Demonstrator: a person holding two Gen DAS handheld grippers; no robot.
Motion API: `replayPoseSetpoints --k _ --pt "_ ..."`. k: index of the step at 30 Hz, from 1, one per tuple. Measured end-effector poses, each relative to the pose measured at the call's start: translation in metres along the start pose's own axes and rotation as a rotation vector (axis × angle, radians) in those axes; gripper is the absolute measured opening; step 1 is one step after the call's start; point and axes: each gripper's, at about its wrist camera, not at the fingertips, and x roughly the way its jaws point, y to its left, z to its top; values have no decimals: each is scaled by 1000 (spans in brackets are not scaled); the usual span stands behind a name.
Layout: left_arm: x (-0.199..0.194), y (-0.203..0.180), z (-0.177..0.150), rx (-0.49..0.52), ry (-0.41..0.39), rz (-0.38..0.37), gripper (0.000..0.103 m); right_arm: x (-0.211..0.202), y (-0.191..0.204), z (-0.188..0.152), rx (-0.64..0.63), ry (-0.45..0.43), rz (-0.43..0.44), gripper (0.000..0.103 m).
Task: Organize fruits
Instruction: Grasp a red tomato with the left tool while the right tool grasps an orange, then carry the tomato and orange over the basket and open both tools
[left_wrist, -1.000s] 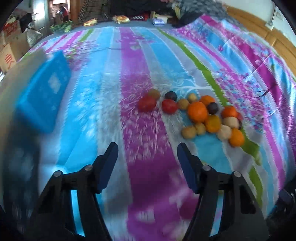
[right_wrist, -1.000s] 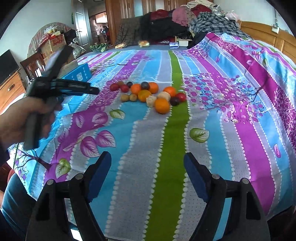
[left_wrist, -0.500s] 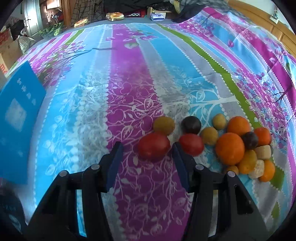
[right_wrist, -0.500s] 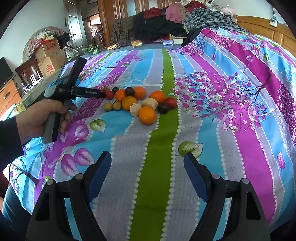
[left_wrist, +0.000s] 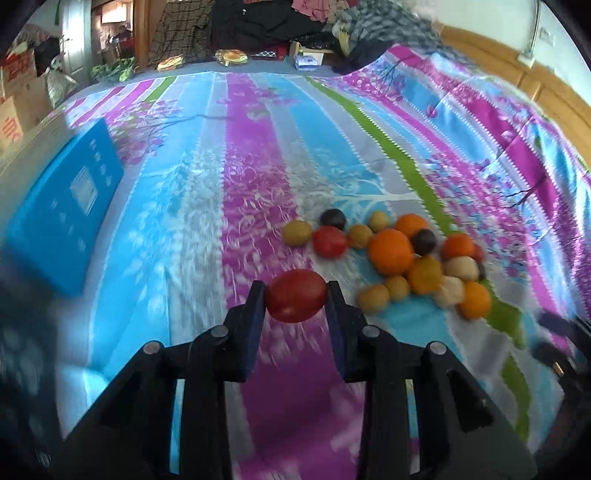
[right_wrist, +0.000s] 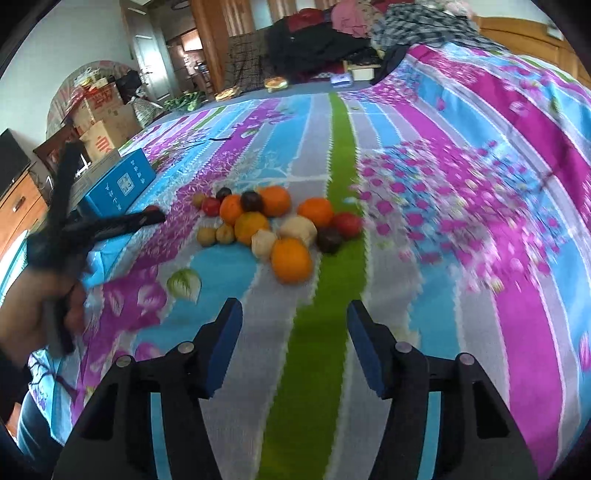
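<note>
Gripping is observed at the left gripper (left_wrist: 295, 295): a red tomato (left_wrist: 296, 295) is pinched between its two blue pads, with the jaws closing on it, and it is held above the purple stripe of the bedspread (left_wrist: 258, 147), apart from the other fruit. The fruit pile (left_wrist: 399, 254) is seen lying on the bedspread toward its middle, beside the green stripe; oranges, a second red fruit, dark plums and small yellow-brown fruit are noted, touching one another. A blue box (left_wrist: 62, 206) is recorded near the bed's left edge. The right gripper (right_wrist: 295, 339) is found with nothing between its pads, the jaws standing moderately apart and closing, short of the pile over the green stripe. In the right wrist view, the hand (right_wrist: 33, 310) carrying the left gripper is seen at the left edge.
</note>
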Motion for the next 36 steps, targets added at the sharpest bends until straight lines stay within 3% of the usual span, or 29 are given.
replayPoseSetpoints --k 5,12,15,16,23,31,36 --pt "-12 -8 -11 -8 17 -25 33 45 1 26 -45 52 31 63" --pt "-17 -13 -21 -21 43 -55 33 90 5 26 -98 135 6 63" --pt "-23 -17 -23 -25 41 -62 33 94 5 24 -103 129 -24 51" --pt "-25 -18 -24 -25 40 -62 33 93 5 24 -103 126 -36 42" --pt "-62 -19 -20 -34 -20 -8 33 43 18 24 -28 82 -119 39" --pt "-129 -20 -12 -44 -116 12 33 -49 59 30 -15 -26 -104 39" --pt "-167 -12 -12 -57 -153 23 33 -83 84 41 -34 -78 -89 39"
